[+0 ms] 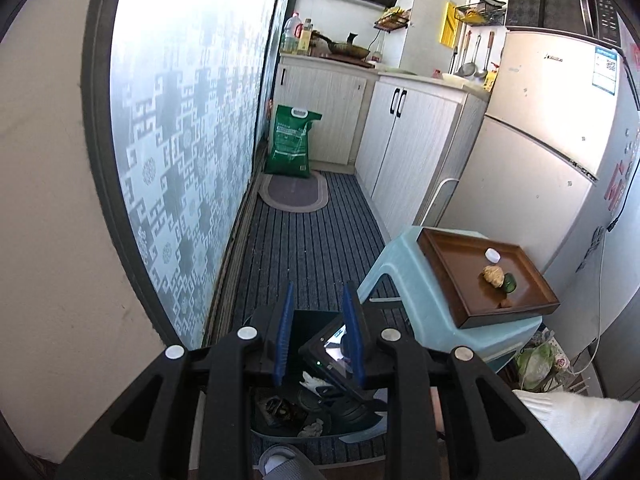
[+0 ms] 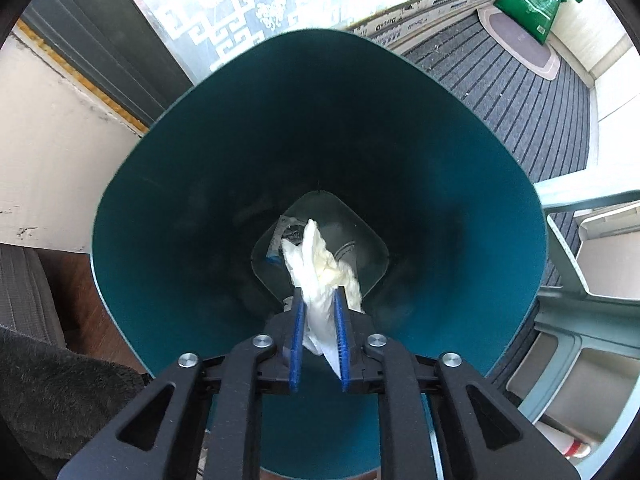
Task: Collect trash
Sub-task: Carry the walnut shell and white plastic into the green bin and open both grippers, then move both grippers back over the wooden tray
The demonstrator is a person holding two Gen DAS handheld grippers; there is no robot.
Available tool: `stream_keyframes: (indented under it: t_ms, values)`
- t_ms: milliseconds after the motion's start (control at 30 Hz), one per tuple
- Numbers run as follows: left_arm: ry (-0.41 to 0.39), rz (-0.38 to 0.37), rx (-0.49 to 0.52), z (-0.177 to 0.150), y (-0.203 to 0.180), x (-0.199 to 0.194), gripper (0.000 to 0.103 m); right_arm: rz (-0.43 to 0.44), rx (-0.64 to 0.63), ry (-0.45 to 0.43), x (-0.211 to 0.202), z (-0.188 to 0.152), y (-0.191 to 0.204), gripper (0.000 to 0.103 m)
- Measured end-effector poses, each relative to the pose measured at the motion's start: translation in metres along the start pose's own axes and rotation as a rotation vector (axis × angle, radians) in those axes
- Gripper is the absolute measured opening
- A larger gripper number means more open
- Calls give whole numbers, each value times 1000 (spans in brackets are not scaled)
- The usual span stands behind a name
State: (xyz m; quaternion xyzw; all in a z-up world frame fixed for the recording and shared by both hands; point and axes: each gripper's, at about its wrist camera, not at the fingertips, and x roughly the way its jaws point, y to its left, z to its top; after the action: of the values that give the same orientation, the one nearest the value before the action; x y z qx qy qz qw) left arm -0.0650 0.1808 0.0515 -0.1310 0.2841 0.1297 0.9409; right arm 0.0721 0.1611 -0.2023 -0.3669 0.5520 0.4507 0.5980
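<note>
The right tool (image 2: 319,308) points straight down into the teal bin (image 2: 168,184), its blue pads against a crumpled white tissue (image 2: 320,276) hanging over the bin floor. Best to part the pads fully and lift straight out; walls stand well clear all round. The left tool (image 1: 318,300), pads apart and empty, has open floor ahead; the tray (image 1: 448,264) sits at 2 o'clock.

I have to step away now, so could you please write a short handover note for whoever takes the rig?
Right gripper: over the open bin, white wrapper between its jaws, not yet dropped.
Left gripper: holds nothing, jaws narrow.
Done: some trash already lies in the bin.
Left: drop the wrapper, then clear the tray on the stool: white cap, tan wad, green piece.
</note>
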Motion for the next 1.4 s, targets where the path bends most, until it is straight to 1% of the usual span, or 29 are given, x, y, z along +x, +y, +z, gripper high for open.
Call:
stream_keyframes:
  t_ms: [33,100,300,500,567,633,733,833,967,1067,1200,1333,1400]
  values:
    - [-7,-3,-1,1,-1,-2,27,2,1,2,0,-1,0,24]
    - [-21,-11,-4,5,-3,-7,27,3,0,-1,-2,-1,1,27]
    - [-42,-19,-6,10,-6,-13,27,12,-15,-58,-24,-1,5,28]
    - [-68,-27,-11,16,-9,-22,26,18,-40,-189,-82,3,10,28]
    - [-84,-28,-15,19,-12,-27,29,30,-41,-239,-105,2,10,28]
    - [-96,-34,-18,22,-15,-31,30,30,-42,-288,-127,0,8,28]
    - [-110,-50,-15,27,-22,-34,37,22,-25,-352,-158,-7,2,28]
    - [-117,-67,-9,31,-32,-33,40,5,-11,-410,-184,-17,-11,28]
    - [-116,-95,6,35,-50,-26,44,-23,28,-462,-209,-36,-34,30]
    - [-111,-119,17,37,-66,-20,47,-53,62,-487,-222,-53,-54,34]
    - [-104,-155,40,40,-91,-11,52,-66,110,-537,-238,-78,-87,42]
    - [-73,-216,44,44,-114,4,60,-80,171,-573,-253,-106,-120,44]
    - [-55,-222,57,46,-125,13,62,-85,200,-588,-260,-121,-135,46]
